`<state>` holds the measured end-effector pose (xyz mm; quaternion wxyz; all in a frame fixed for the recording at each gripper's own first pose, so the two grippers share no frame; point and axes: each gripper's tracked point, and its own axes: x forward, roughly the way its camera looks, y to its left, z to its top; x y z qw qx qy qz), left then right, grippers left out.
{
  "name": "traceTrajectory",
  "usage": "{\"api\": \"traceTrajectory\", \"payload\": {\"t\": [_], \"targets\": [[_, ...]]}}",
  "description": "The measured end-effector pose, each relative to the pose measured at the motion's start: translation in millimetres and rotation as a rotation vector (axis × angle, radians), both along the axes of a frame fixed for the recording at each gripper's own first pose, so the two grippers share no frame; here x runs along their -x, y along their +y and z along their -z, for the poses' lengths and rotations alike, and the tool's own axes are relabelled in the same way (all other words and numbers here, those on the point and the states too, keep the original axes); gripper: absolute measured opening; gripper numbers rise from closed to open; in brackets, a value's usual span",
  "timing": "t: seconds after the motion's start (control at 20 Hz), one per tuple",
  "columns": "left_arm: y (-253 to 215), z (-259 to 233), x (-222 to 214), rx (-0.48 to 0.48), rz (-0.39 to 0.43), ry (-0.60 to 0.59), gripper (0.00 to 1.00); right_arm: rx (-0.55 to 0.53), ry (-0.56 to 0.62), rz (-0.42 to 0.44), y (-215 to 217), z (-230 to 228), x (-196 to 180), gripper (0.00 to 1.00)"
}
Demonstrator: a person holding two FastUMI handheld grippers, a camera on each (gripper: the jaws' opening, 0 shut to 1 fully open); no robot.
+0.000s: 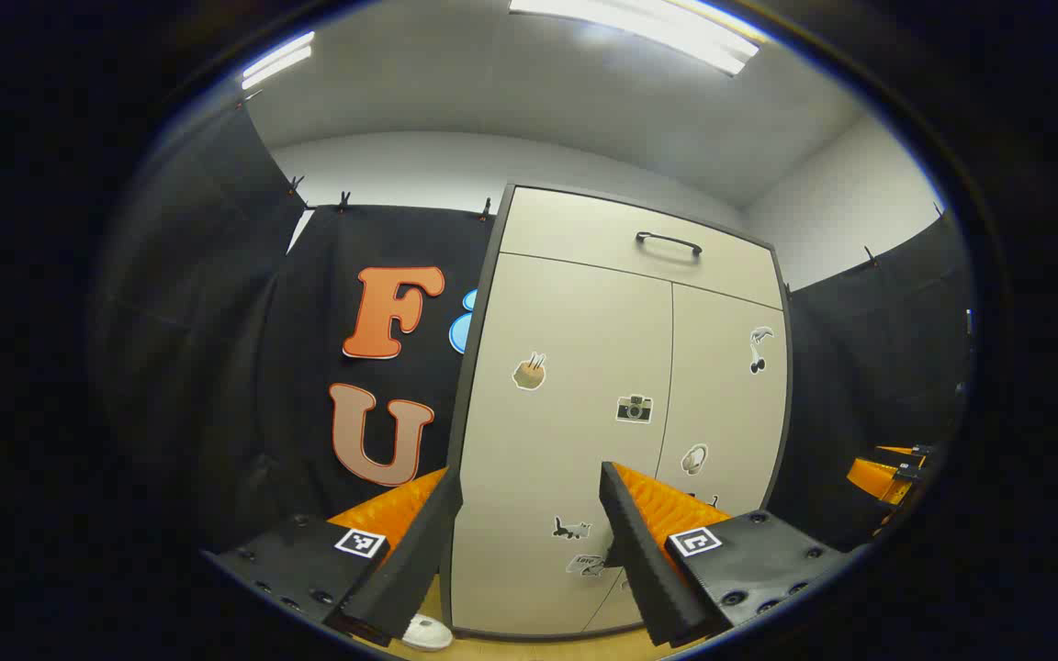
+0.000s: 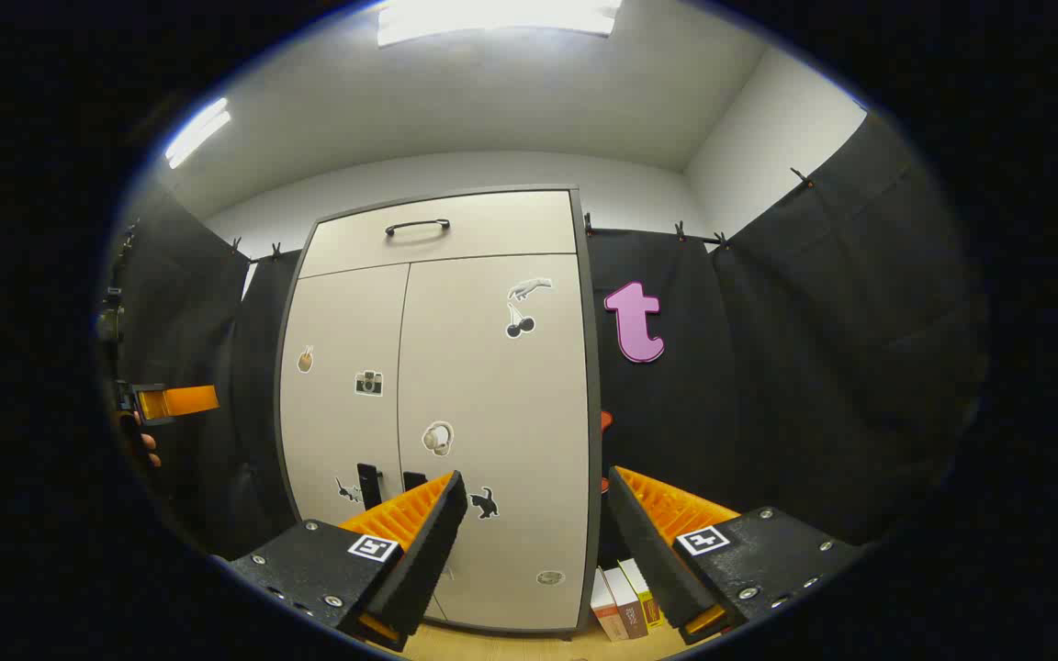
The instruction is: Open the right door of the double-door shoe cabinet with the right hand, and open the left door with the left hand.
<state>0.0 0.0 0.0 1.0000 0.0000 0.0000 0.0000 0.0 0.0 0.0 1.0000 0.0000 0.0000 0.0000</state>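
The shoe cabinet (image 2: 442,404) stands upright against the black cloth wall, with the left door (image 1: 566,431) and right door (image 2: 497,413) both closed and decorated with stickers. The left gripper (image 1: 529,532) and right gripper (image 2: 538,523) each face the cabinet front, fingers spread apart, holding nothing. Boxes (image 2: 621,601) stand on the floor just beside the cabinet's right side.

My left gripper view sits low and left of the shoe cabinet (image 1: 621,413), tilted up at its closed doors from a short way back. Right gripper view faces it from the right, and both share the whole front.
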Motion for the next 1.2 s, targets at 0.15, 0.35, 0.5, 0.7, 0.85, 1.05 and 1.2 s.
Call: {"api": "traceTrajectory", "payload": {"t": [0.15, 0.35, 0.5, 0.7, 0.85, 1.05, 1.2], "targets": [[-1, 1, 2, 0.004, 0.008, 0.002, 0.96, -0.001, -0.018, -0.001, 1, -5, 2, 0.94], [3, 6, 6, 0.01, 0.007, 0.011, 0.96, 0.001, -0.016, -0.01, 4, -4, 5, 0.94], [5, 2, 6, 0.01, 0.01, -0.001, 0.95, 0.011, -0.019, -0.013, 6, -5, 7, 0.94], [4, 2, 7, 0.028, 0.012, 0.001, 0.95, 0.006, -0.021, -0.01, 7, -6, 8, 0.94], [5, 4, 8, 0.024, 0.011, 0.001, 0.96, 0.0, -0.012, -0.015, 9, -3, 8, 0.94], [9, 12, 8, 0.047, 0.019, 0.014, 0.96, -0.019, 0.018, -0.041, 22, 7, 3, 0.94], [24, 15, 8, 0.051, -0.005, 0.014, 0.96, -0.009, 0.031, -0.057, 34, 16, -4, 0.94]]}}
